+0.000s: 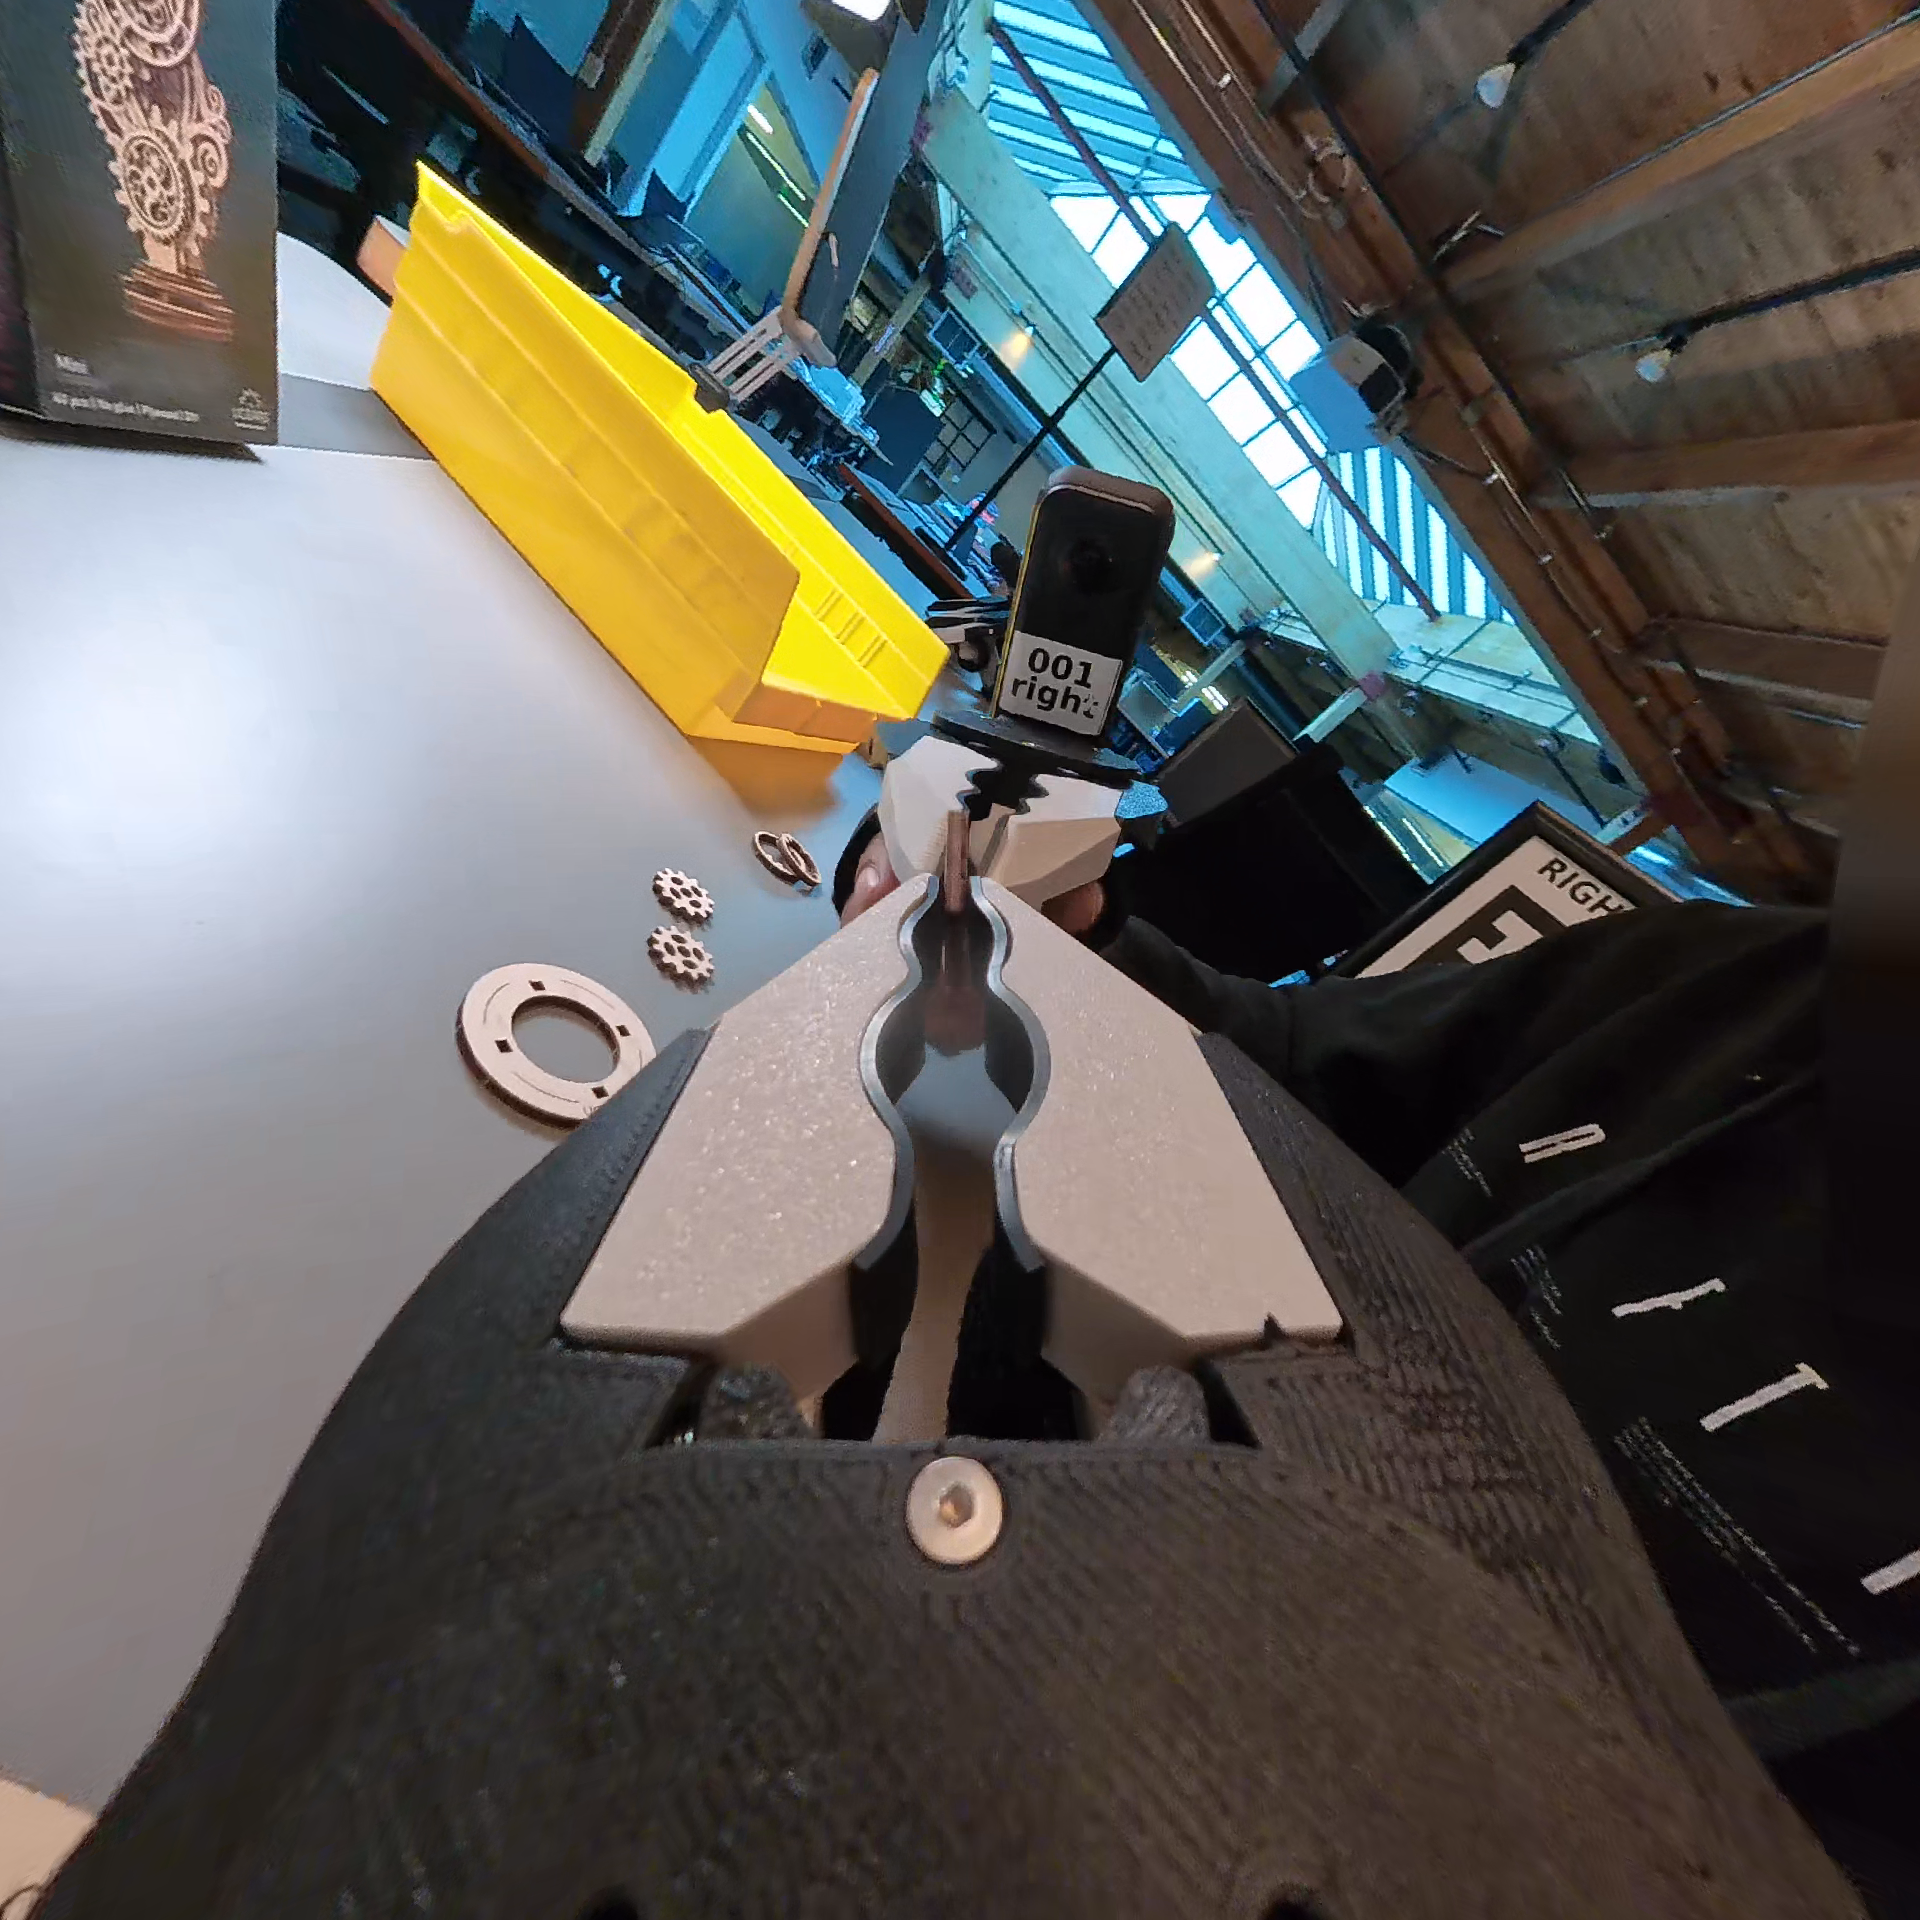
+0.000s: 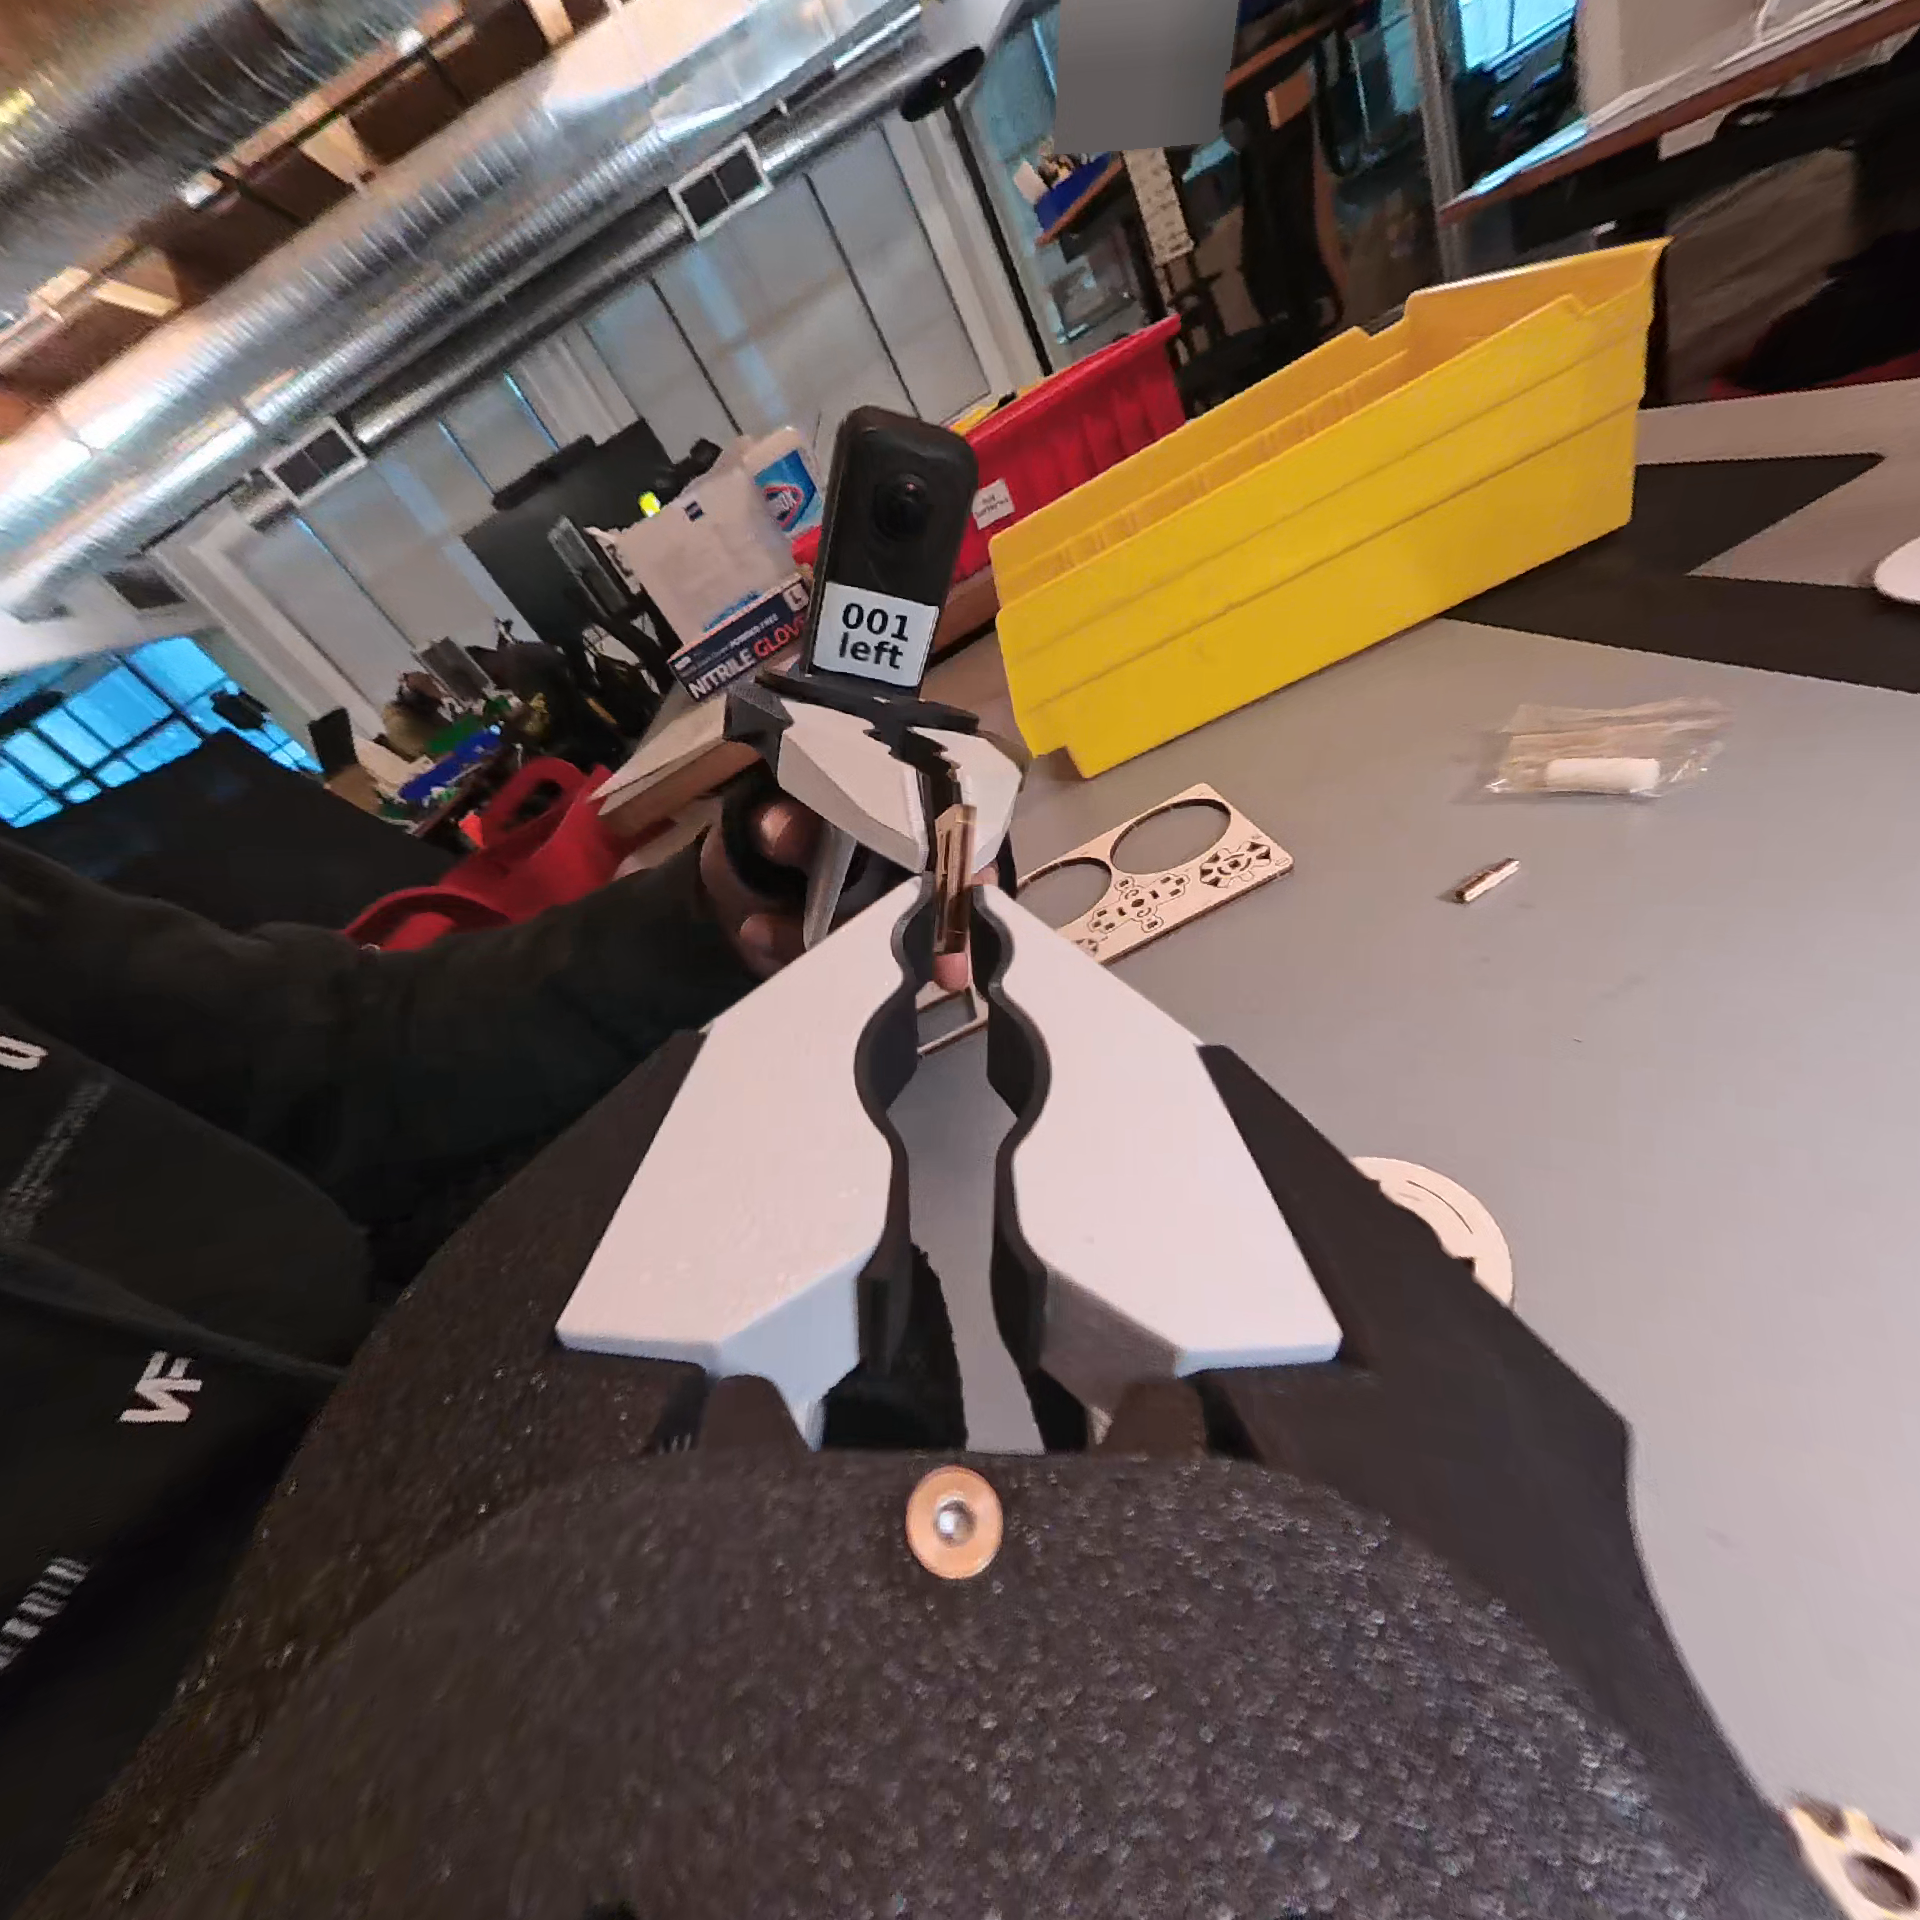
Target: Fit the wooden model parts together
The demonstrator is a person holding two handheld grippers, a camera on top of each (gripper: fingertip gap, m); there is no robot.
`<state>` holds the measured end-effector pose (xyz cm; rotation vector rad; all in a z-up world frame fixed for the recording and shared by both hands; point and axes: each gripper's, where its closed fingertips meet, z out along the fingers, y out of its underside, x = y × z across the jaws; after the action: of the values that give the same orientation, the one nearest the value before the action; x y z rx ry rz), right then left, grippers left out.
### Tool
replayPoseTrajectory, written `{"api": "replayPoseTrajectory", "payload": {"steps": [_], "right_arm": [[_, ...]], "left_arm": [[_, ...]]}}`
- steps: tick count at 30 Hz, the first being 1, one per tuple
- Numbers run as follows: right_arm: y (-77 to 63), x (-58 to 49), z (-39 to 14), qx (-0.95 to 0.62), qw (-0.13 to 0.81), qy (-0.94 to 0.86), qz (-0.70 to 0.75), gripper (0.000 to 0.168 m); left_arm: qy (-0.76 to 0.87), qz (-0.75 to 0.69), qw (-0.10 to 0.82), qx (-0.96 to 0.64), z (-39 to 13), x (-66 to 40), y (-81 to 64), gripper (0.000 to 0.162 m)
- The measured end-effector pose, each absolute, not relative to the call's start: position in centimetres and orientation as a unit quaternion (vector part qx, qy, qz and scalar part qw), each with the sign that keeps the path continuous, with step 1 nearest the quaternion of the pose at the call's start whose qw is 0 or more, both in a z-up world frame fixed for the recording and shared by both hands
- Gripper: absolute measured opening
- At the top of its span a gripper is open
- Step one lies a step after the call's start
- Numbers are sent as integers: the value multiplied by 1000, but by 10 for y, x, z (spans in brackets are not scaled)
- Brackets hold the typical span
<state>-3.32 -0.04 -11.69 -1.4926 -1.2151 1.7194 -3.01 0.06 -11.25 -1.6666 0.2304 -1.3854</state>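
Presently: left gripper [image 1: 954,902] and right gripper [image 2: 948,902], jaws of each clamped on one thin wooden part [image 2: 950,871] at frame centre, above the surface [image 2: 1455,1039]. Risk: edge-on misalignment could snap or drop it.

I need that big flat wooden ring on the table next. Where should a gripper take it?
The wooden ring lies flat on the grey table. I would come from above and pinch across its band, one finger in the central hole, one outside the rim.
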Motion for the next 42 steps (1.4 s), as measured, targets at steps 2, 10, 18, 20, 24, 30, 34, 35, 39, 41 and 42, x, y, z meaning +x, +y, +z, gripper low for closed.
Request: {"api": "replayPoseTrajectory", "payload": {"steps": [2,10,18,20,24,30,34,35,39,41,42], "right_arm": [[-2,-31,-116,-550,274,-465,637,1],[-16,-21,-145,-584,143,-509,616,1],[-18,-17,-138,-564,158,-530,614,1],[-14,-15,-130,-556,168,-519,628,1],[-12,-15,-120,-541,182,-502,649,1],[-13,-16,-122,-529,220,-532,623,5],[-14,-17,-126,-526,237,-551,603,4],[-14,-17,-126,-525,238,-553,602,4],[-15,-16,-128,-522,233,-555,605,4],[-14,-16,-128,-521,227,-550,612,3],[-13,-16,-127,-521,228,-547,615,2]], "left_arm": [[101,-561,460,-680,-113,-29,-1,4],[145,-549,415,-711,-124,-24,-13,17],[195,-524,366,-744,-143,-7,-26,17],[186,-524,383,-737,-137,-10,-22,13],[185,-499,439,-724,-121,-14,-15,3],[189,-475,430,-744,-120,-11,-16,2],[189,-472,413,-756,-127,-10,-17,2],[188,-475,410,-755,-127,-10,-17,2],[185,-481,403,-756,-129,-10,-18,2],[181,-485,404,-755,-128,-10,-17,2],[177,-488,406,-752,-128,-10,-16,2]]}}
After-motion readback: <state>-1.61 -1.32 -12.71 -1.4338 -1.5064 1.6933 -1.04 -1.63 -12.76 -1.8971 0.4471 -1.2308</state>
